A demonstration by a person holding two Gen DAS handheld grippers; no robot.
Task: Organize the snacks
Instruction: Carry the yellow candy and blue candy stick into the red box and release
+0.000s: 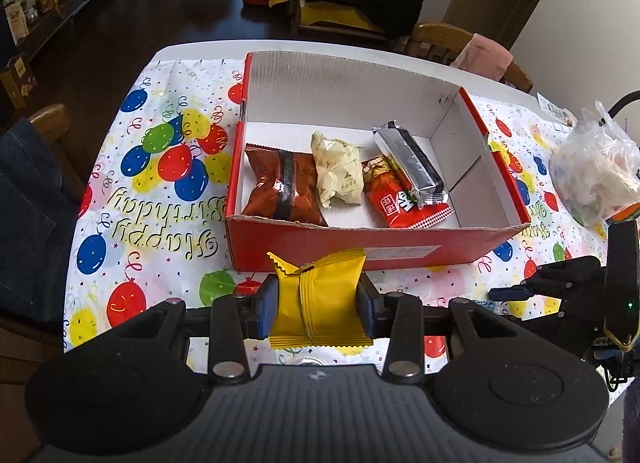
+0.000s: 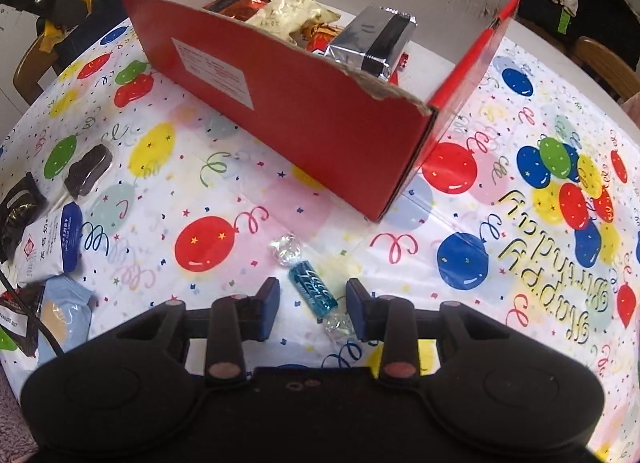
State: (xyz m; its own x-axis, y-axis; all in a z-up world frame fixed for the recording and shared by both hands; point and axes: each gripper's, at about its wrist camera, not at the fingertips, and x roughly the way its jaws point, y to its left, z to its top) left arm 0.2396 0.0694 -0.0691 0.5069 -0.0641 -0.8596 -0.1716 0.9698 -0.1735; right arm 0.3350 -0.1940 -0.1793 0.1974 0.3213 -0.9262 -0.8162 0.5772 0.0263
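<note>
Worktop (image 2: 248, 167) w/ balloon "Happy Birthday" cloth carries the red box (image 1: 360, 251), open-topped, sitting toward the far edge from the left wrist view. Inside, along the near wall: brown-red packet (image 1: 280, 191) at the left end, cream packet (image 1: 338, 173) beside it, red packet (image 1: 400, 199) next, silver bar (image 1: 408, 163) leaning over the red one; the box's right end is bare floor. Clear plastic bag (image 1: 596, 179) near the worktop's right edge. In the right wrist view, several loose snacks lie at the left edge, incl. a white-blue pouch (image 2: 52, 243) and a dark wrapped piece (image 2: 88, 171). Left gripper (image 1: 318, 305) is clamped on a yellow packet (image 1: 320, 295), pads pressing both sides, packet's long axis running fwd toward the box, which lies straight ahead and just beyond its tip; so the drop looks like a short lift over the near wall, prob. into the right-end gap. Right gripper (image 2: 312, 303) has its fingers spread, holding nothing, straddling a blue candy (image 2: 314, 295) whose long axis runs diagonally between the pads, twisted ends (image 2: 285, 249) pointing fwd-left and back-right. Right gripper is nearer that candy; closing there would prob. catch it across its width.
</note>
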